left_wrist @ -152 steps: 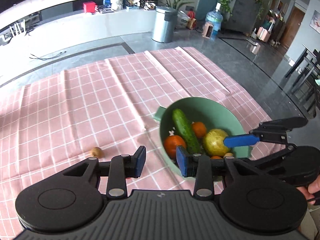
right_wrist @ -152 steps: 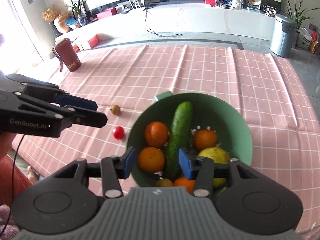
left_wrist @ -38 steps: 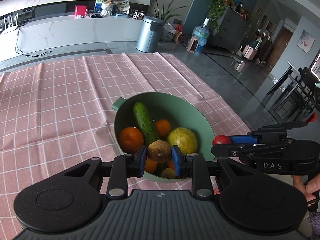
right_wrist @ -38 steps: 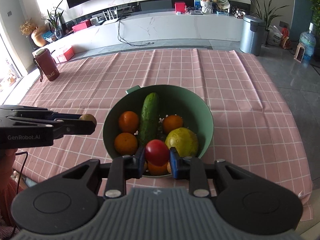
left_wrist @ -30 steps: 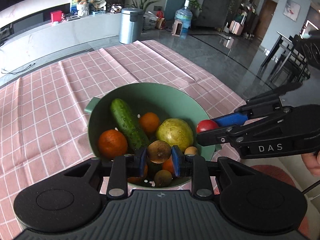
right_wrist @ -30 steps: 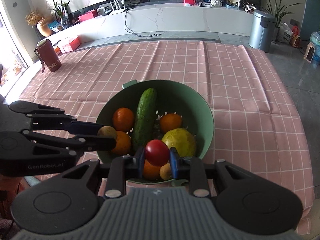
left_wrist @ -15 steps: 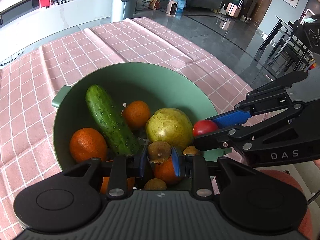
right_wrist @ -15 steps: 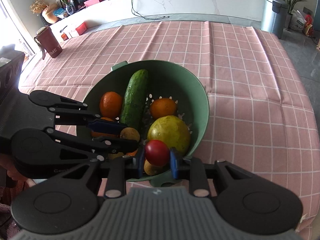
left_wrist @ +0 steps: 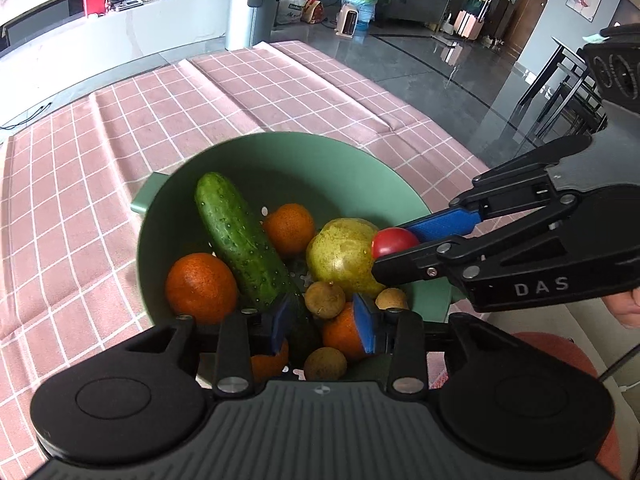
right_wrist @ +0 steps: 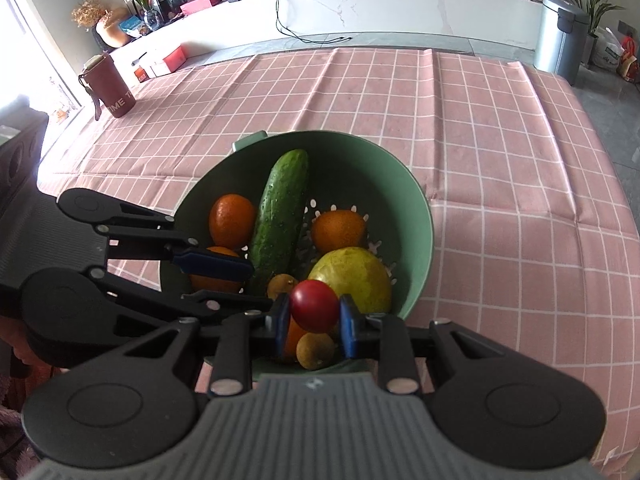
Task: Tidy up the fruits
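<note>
A green colander bowl (left_wrist: pixel 280 152) (right_wrist: pixel 420 216) on the pink checked cloth holds a cucumber (left_wrist: pixel 240 240) (right_wrist: pixel 282 208), several oranges (left_wrist: pixel 200 288), a yellow-green pear (left_wrist: pixel 340 252) (right_wrist: pixel 356 276) and small brown fruits. My left gripper (left_wrist: pixel 324 322) (right_wrist: pixel 224 280) is open over the bowl's near side; a small brown fruit (left_wrist: pixel 325 299) (right_wrist: pixel 282 285) lies loose just beyond its pads. My right gripper (right_wrist: pixel 314 322) (left_wrist: pixel 394 246) is shut on a red tomato (right_wrist: pixel 314 306) (left_wrist: pixel 394 240), held over the bowl's near rim beside the pear.
A dark red bottle (right_wrist: pixel 110 92) stands at the cloth's far left corner. A metal bin (left_wrist: pixel 250 14) (right_wrist: pixel 560 36) stands on the floor beyond the table. The table edge drops to dark floor on the right (left_wrist: pixel 460 92).
My left gripper has opened and let the small brown fruit drop into the bowl. Both grippers have come lower over the bowl. The right one still holds the tomato.
</note>
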Available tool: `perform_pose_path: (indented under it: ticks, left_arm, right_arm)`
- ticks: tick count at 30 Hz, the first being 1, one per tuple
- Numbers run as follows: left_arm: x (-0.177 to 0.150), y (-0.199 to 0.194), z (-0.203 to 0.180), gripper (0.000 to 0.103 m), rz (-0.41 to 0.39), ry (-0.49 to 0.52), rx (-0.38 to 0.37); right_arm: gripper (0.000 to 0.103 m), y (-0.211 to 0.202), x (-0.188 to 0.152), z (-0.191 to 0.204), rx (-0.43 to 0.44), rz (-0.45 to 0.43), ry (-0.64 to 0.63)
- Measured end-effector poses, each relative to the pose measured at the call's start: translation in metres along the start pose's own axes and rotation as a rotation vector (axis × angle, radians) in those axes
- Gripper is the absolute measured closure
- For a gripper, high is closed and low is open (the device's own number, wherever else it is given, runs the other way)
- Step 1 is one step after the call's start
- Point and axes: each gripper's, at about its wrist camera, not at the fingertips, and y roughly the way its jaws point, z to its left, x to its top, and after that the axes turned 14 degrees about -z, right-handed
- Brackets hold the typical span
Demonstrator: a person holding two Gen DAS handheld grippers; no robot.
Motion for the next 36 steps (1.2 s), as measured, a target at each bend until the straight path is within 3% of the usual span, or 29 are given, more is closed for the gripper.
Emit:
perform_pose_path:
  ticks: [9, 15, 27, 31, 36]
  left_arm:
    - [0.009, -0.023, 0.031, 0.059, -0.031, -0.025, 0.109]
    - [0.013, -0.019, 0.038, 0.059, -0.014, -0.031, 0.115]
    - [0.014, -0.020, 0.039, 0.059, -0.008, -0.035, 0.122]
    - [0.015, -0.030, 0.035, 0.059, -0.020, -0.032, 0.131]
    - [0.017, -0.055, 0.028, 0.059, -0.060, -0.018, 0.158]
  right_arm:
    - [0.081, 0.033, 0.020, 0.022, 0.015, 0.010, -0.125]
    - [0.081, 0.055, 0.025, 0.030, 0.006, 0.052, -0.200]
    - [0.080, 0.069, 0.024, 0.034, -0.014, 0.094, -0.218]
    - [0.055, 0.061, 0.027, 0.039, -0.037, 0.077, -0.216]
    - [0.050, 0.036, 0.034, 0.048, -0.068, 0.036, -0.225]
